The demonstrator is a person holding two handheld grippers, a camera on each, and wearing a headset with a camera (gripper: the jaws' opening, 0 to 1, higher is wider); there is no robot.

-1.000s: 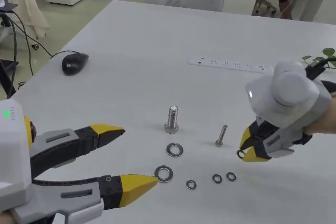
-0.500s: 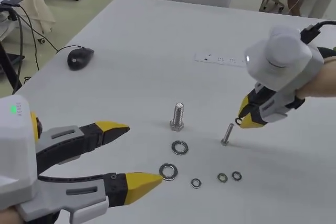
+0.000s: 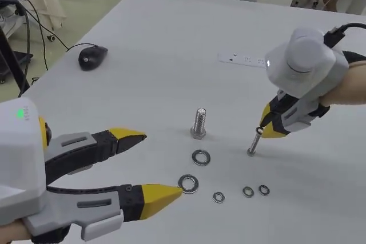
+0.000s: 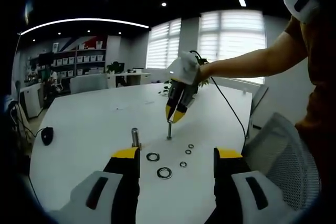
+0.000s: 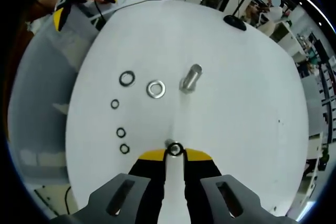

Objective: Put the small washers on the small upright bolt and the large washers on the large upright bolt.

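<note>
Your right tongs (image 3: 267, 132) are clenching a small washer (image 5: 175, 149) at their tips. That washer is hovering right at the top of the small bolt (image 3: 253, 144), which is standing upright on the desk (image 3: 171, 55) directly below the tips. In the right gripper view the ring is lying almost over the bolt's end, a touch off to one side; whether the end is entering the hole I cannot tell. The bolt's long axis is running up toward the tongs, so the coming move is probably asking for a slight sideways correction, then a straight drop along that axis before you let go.

Your left tongs (image 3: 161, 164) are gaping wide and grasping nothing. One tip is sitting just beside the nearer of the two large washers (image 3: 188, 184), and the second large washer (image 3: 201, 157) is lying between it and the large bolt (image 3: 199, 124). That hand is the nearer one for both.

Counting: two bolts, two large washers, and four small ones, with one in your right tongs and three small washers (image 3: 247, 191) lying loose on the desk near the small bolt.
</note>
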